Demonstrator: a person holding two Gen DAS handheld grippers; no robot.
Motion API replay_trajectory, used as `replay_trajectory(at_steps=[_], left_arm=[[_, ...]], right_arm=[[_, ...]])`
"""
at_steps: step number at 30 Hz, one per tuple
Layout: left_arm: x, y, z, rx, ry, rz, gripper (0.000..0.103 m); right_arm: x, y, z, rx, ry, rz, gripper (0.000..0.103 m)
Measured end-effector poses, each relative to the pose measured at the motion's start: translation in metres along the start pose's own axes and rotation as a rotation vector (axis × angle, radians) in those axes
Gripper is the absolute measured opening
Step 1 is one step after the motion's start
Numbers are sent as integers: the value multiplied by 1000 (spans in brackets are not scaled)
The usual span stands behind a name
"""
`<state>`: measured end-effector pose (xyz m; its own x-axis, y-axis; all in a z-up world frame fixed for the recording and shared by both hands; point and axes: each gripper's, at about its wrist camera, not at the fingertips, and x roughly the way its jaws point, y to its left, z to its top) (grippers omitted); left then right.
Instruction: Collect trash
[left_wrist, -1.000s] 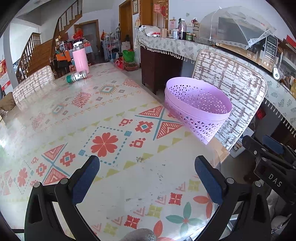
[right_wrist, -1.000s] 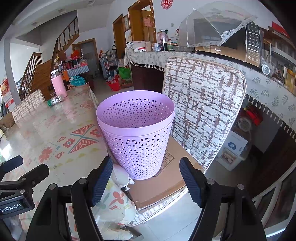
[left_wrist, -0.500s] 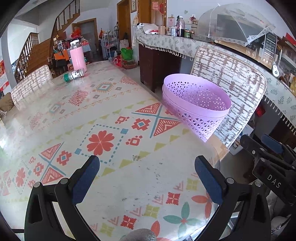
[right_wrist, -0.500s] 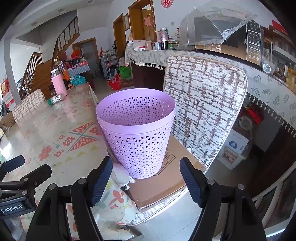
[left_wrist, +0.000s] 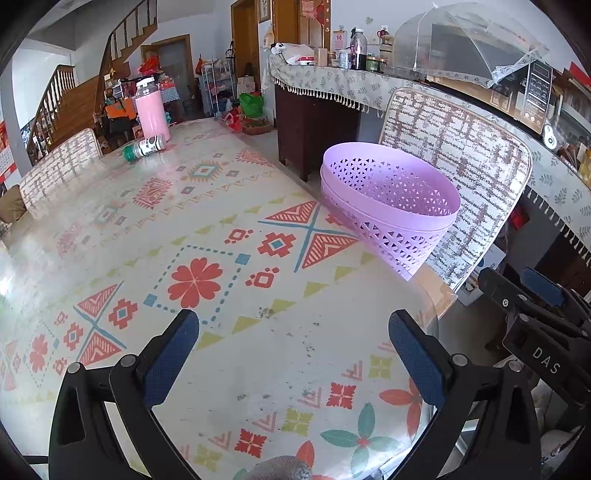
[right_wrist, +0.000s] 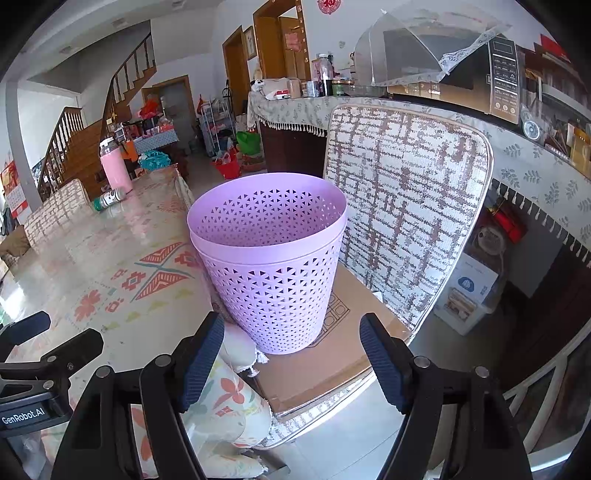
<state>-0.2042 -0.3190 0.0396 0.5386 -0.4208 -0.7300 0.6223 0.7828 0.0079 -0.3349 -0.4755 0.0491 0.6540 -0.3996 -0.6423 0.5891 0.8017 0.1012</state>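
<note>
A purple perforated basket (right_wrist: 273, 291) stands upright on a sheet of cardboard (right_wrist: 332, 365) on a chair seat, close against the table's right edge; it also shows in the left wrist view (left_wrist: 388, 236). My right gripper (right_wrist: 291, 325) is open just in front of the basket's base, holding nothing. My left gripper (left_wrist: 291, 325) hangs open over the patterned tablecloth (left_wrist: 221, 206), also with nothing in it. At the table's far end a small bottle (left_wrist: 146, 147) with a green cap lies on its side.
A tall pink flask (left_wrist: 151, 112) stands by the bottle. The woven-back chair (right_wrist: 406, 206) rises behind the basket. A second chair (left_wrist: 55, 173) is at the table's far left. A counter (right_wrist: 369, 103) with a mesh food cover and microwave runs along the right.
</note>
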Motion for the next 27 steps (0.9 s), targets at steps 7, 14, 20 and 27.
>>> replay_trajectory(at_steps=[7,14,20,27], left_arm=[[2,-3,0,7,6,1,102],[5,-8,2,16,13,-6,102],[1,-19,10,53,-41,26,102],[-3,-24,14,59,-101,43,102]], right_arm=[[4,-4,-3,12,4,3,80],[4,-7,-4,20,4,8,80],[4,-12,-4,33,0,2,80],[2,-19,-3,48,-24,4,81]])
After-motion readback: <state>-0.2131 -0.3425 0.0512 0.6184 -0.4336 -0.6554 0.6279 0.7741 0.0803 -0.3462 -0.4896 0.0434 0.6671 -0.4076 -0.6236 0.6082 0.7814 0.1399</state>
